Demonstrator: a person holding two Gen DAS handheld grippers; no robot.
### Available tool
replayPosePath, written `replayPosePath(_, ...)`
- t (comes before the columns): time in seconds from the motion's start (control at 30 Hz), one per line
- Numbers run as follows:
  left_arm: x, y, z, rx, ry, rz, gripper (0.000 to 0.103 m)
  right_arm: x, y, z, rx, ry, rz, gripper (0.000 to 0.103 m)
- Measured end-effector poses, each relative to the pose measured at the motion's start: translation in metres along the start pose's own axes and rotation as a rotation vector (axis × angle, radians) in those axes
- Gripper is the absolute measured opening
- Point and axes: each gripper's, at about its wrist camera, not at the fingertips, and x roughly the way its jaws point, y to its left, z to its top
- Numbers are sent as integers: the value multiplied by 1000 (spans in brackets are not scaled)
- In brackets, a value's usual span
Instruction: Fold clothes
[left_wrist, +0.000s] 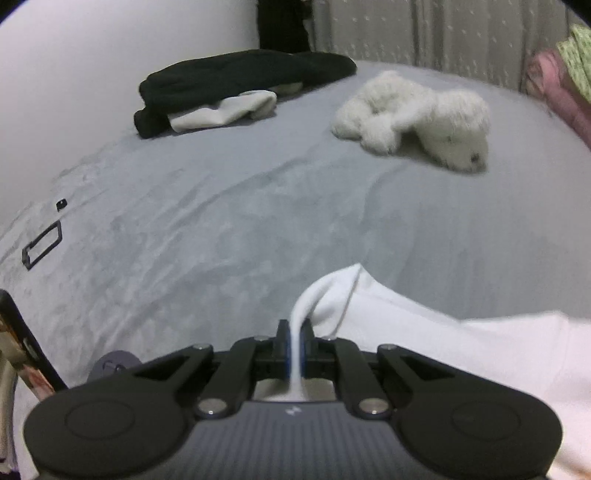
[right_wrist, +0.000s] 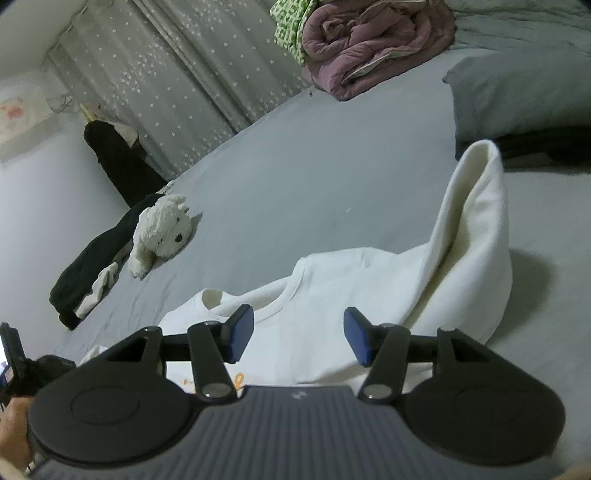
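A white sweatshirt (right_wrist: 332, 280) lies on the grey bed sheet (right_wrist: 314, 177), collar facing away from me, with orange print near its front edge. One part of it (right_wrist: 476, 206) stands up in a tall fold on the right. My left gripper (left_wrist: 295, 328) is shut on a pinched strip of the white sweatshirt (left_wrist: 443, 332), which runs up between the blue pads and drapes off to the right. My right gripper (right_wrist: 299, 332) hangs open just above the sweatshirt below the collar, with nothing pressed between its pads.
A white plush dog (left_wrist: 417, 118) and a black garment (left_wrist: 229, 81) with a pale cloth on it lie at the far side. A rolled pink quilt (right_wrist: 369, 44) and a grey pillow (right_wrist: 517, 99) sit at the bed's head. A small black frame (left_wrist: 40, 247) lies left.
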Motion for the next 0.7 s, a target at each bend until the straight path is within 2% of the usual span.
replayPosePath(0.17,-2,-7,-7,63,15,8,16,0,0,1,-4,8,2,62)
replayPosePath(0.33,-6,-9,-2,73,11,-30,27,1,-2,2,-4,8,-10,63)
replayPosePath(0.4,-9,-10,1,70,0,-53,37,2,-4,3,-1,8,-16,63)
replayPosePath(0.5,-11,-17,6,68,-15,-90,43,3,-6,4,1,8,-24,63)
replayPosePath(0.7,-11,-48,8,131,-50,-239,46,9,-8,7,-16,3,-46,64)
